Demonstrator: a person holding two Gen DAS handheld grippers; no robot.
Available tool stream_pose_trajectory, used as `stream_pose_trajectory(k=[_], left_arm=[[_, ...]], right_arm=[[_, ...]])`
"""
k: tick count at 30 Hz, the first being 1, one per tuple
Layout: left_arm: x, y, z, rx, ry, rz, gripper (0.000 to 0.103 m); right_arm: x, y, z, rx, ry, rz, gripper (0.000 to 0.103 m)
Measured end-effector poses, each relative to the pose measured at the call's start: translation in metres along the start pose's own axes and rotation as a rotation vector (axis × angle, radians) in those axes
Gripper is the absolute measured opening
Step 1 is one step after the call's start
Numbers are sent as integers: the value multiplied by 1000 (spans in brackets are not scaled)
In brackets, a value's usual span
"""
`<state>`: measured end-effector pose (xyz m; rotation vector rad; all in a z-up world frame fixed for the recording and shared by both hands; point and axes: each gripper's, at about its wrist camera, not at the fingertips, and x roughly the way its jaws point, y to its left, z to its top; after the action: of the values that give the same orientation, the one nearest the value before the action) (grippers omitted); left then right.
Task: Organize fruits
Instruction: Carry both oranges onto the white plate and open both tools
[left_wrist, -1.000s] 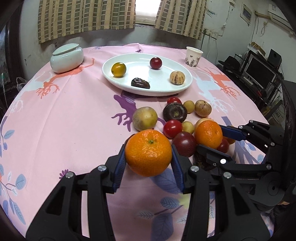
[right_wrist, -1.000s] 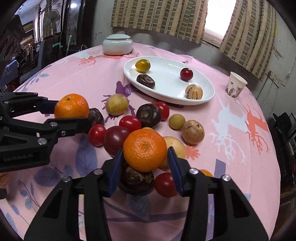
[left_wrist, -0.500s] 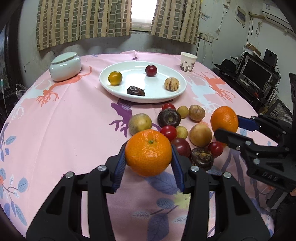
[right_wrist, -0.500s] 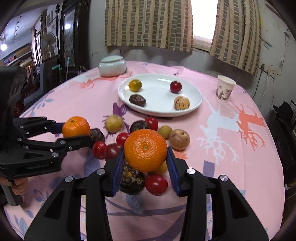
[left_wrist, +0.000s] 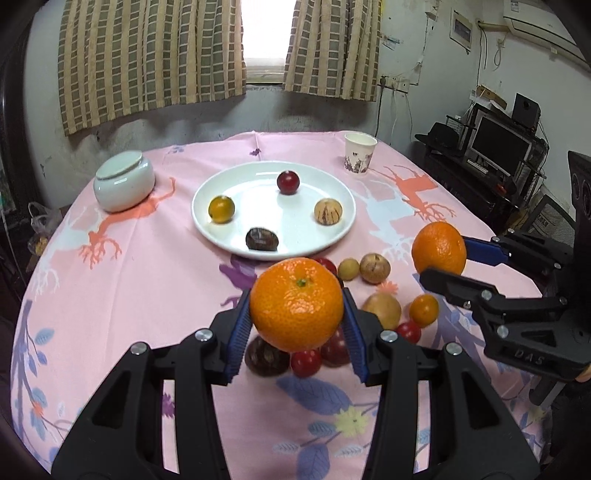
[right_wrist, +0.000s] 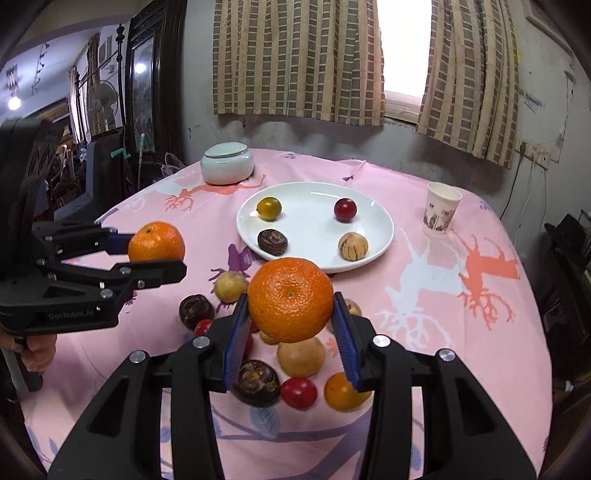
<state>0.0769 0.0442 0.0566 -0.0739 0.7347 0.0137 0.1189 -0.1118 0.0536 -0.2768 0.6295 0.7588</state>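
Observation:
My left gripper (left_wrist: 295, 325) is shut on an orange (left_wrist: 296, 304) and holds it above the loose fruit on the pink tablecloth; it also shows in the right wrist view (right_wrist: 157, 251). My right gripper (right_wrist: 291, 332) is shut on a second orange (right_wrist: 290, 300), also raised; it shows in the left wrist view (left_wrist: 439, 251). The white plate (left_wrist: 332, 236) lies beyond, holding a yellow fruit (left_wrist: 221, 209), a red fruit (left_wrist: 287, 182), a striped tan fruit (left_wrist: 327, 211) and a dark chestnut-like fruit (left_wrist: 262, 239).
Several loose fruits lie between the grippers and the plate, among them a tan one (left_wrist: 374, 268), a small orange one (left_wrist: 423, 309) and red tomatoes (right_wrist: 298, 393). A lidded white jar (left_wrist: 123, 181) stands far left, a paper cup (left_wrist: 360, 153) far right.
Both grippers have risen with their oranges and tilted up, so the plate and the window sit lower in view. The right gripper has moved clear of the fruit pile.

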Motion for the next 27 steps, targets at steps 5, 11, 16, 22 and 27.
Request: stream_pose_trajectory(k=[5,11,16,22,27], left_arm=[[25,11,35,-10,-7,24,47],[70,36,65,-75,37,59,47],[105,48,69,-81,77,84,47],[146,59,62,-101,144,110,47],[149,71,62,-174,135,90,77]], right_arm=[[28,-3,25,-66,16,-54,44],[91,-22,47,-53,100,-69,44],[126,-29,56,-52,154,-46,44],[154,-34,54,-42,210,-52,44],[168,-41,52,3,248,-63,47]])
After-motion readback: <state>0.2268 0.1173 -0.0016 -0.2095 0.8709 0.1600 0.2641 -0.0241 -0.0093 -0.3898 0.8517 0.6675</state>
